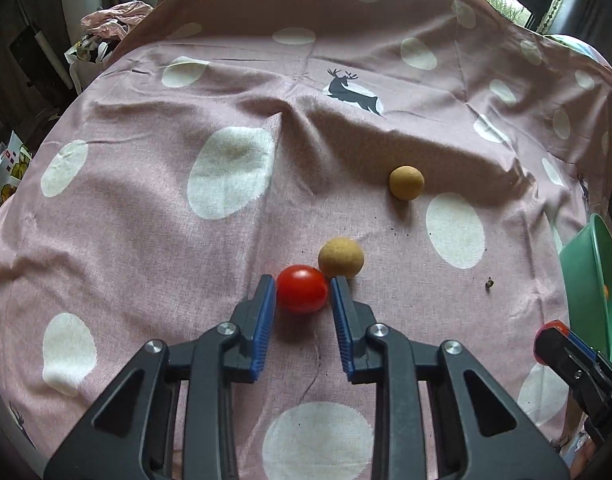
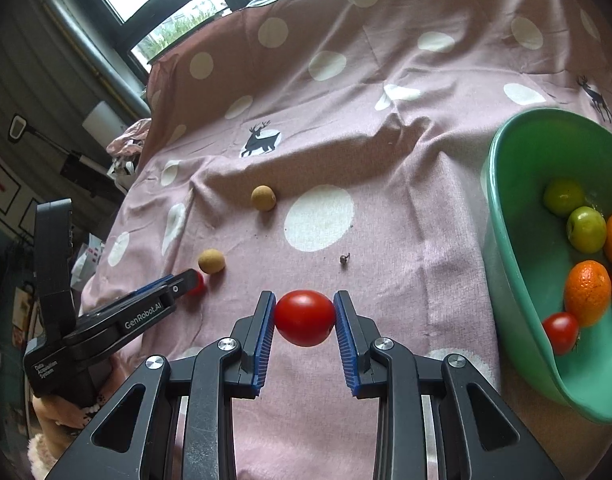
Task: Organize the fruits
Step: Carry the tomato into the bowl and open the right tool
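Right wrist view, nearest first: the right gripper (image 2: 304, 317) has its blue pads pressed on both sides of a tomato (image 2: 304, 318), holding it clear above the pink cloth (image 2: 406, 208). To its right a green bowl (image 2: 518, 264) sits tilted on the cloth, with two green fruits (image 2: 586, 229), two oranges (image 2: 588, 293) and two more small tomatoes (image 2: 560, 332) inside. To the left, the left gripper (image 2: 192, 280) reaches down to the cloth around a second red tomato, which is partly hidden behind its finger. Just beyond that lies a tan ball (image 2: 211, 261), and farther back another tan fruit (image 2: 263, 198). A small dark stem scrap (image 2: 345, 258) lies between the fruits and the bowl. A deer print (image 2: 261, 139) marks the cloth farther off, and windows stand behind.

Left wrist view: the left gripper (image 1: 302, 290) brackets the second tomato (image 1: 302, 289), which rests on the cloth (image 1: 186, 240). The jaws are narrow. The left pad meets the tomato's side and the right pad stands at its other side, though I cannot tell whether it presses. The near tan ball (image 1: 341, 257) touches the tomato's far right side. The far one (image 1: 406, 183) lies well apart, up and right. At the right edge show the bowl's rim (image 1: 594, 280) and the right gripper's tip (image 1: 554, 338) with its tomato.
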The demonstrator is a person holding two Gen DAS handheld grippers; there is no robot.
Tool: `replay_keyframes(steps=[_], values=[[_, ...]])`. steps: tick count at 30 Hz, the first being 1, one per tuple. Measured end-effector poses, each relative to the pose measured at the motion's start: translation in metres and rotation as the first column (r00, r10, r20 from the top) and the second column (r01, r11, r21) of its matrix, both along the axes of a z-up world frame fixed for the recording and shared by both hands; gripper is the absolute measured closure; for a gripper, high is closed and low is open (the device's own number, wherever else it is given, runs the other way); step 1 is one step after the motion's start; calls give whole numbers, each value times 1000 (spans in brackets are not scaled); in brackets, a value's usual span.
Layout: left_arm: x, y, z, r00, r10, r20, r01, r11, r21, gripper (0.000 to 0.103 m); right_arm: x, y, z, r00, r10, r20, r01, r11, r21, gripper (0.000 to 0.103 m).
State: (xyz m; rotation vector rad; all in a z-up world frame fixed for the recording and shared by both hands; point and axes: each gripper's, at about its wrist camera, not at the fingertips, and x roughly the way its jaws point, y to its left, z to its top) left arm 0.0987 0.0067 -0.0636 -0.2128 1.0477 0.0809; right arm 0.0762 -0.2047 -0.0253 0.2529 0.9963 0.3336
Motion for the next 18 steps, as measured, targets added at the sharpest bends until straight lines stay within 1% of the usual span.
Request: replay_keyframes(steps=[4,9,11,13,15,18], values=[[1,-2,-4,1000,22,11,-22,1000,3,75,-1,0,-1,1000,3,-5,-3,1000,2,72],[-8,-9,5,999,22,38,-23,999,27,76,-3,-2,2,1000,0,3,0,1000,8,72],[-16,-14,16,997,13,73,-14,1000,20,76,-4,-4,6,1000,-4,13,4,1000,16,71],[-25,-22,31,993,-4,121,0,999,33,75,-6,-8,10,1000,-8,23,8,1000,23,71],[-34,-32,47,984,-33,175,23,998,56,75,-9,-13,14,999,-16,32,15,999,36,71],[-49,-47,70,966,-76,247,66,997,48,75,-14,-26,23,997,-44,56,41,998,44,71]])
